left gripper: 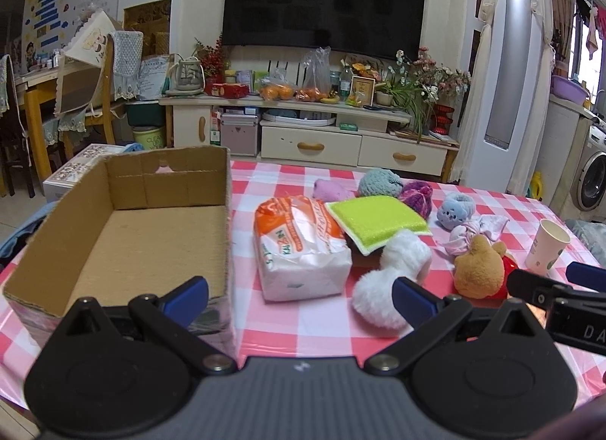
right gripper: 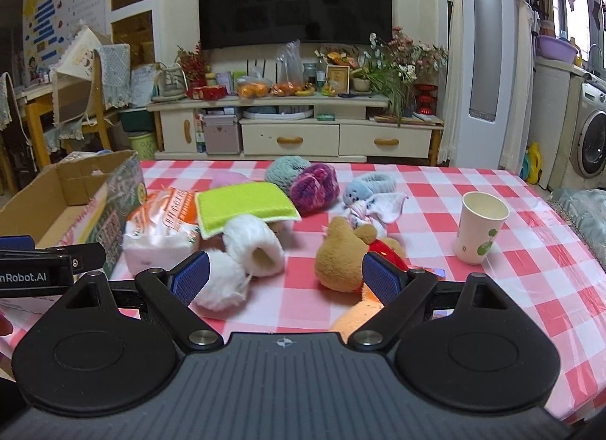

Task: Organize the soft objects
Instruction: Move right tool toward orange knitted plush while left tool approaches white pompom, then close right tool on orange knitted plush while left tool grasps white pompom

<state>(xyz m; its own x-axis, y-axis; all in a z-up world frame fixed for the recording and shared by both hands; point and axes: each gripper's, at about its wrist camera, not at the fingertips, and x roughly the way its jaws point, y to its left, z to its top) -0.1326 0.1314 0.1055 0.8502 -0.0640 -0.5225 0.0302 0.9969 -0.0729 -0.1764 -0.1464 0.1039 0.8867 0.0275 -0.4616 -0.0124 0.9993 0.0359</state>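
A: On the left wrist view, our left gripper [left gripper: 301, 296] hangs with its blue pads spread wide, nothing between them. What can we read?

B: On the tissue pack [left gripper: 299, 247] we make out orange print, something like "KAIZN", blurred. It lies on the checked cloth [left gripper: 303, 319] just right of the box [left gripper: 113, 220], its long axis running away from us. The box stands open and bare inside.

A: And the sponge [left gripper: 373, 222]?

B: It leans tilted on the pack's right edge, green face up. The white muff [left gripper: 392, 277] lies just below it, running diagonally from near left to far right. The bear [left gripper: 479, 269] is to the right, near the cup [left gripper: 547, 247]. Our right gripper [left gripper: 556, 288] shows at the frame's edge, lettered "DA".

A: Now the right wrist view.

B: Our right gripper [right gripper: 284, 277] is also spread, empty, the bear [right gripper: 342, 260] beside its right pad, the muff [right gripper: 242, 262] touching its left pad. The left gripper [right gripper: 45, 258] reads "nRobot.AI". The cup [right gripper: 479, 228] stands upright, with green dots.
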